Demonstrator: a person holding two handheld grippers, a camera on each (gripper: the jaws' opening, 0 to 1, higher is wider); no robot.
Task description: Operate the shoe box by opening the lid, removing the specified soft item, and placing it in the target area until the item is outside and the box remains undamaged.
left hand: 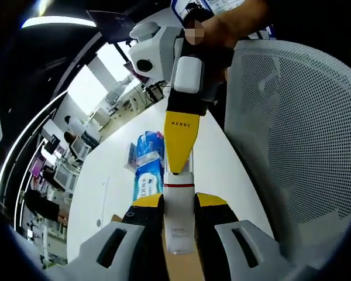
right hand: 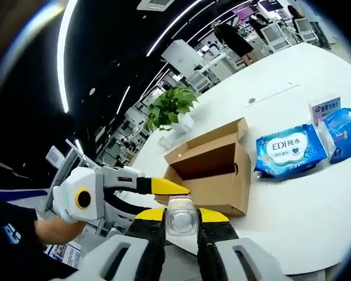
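A clear-white bottle (left hand: 179, 225) with a red band near its top stands between my left gripper's (left hand: 179, 202) yellow-tipped jaws, which are shut on it. My right gripper (left hand: 179, 167) comes down from above, its yellow jaws closed on the bottle's top end. In the right gripper view the bottle (right hand: 181, 219) shows end-on, pinched by my right gripper (right hand: 181, 215), and the left gripper (right hand: 174, 188) reaches in from the left. The brown cardboard shoe box (right hand: 213, 175) sits open on the white table (right hand: 316, 199), lid flaps up, its inside in shadow.
Two blue tissue packs (right hand: 289, 149) (right hand: 342, 132) lie right of the box, also seen beyond the bottle (left hand: 149, 167). A potted plant (right hand: 172, 105) stands behind the box. A white mesh chair (left hand: 298, 134) stands close on the right. A person's hand (left hand: 234, 26) holds the right gripper.
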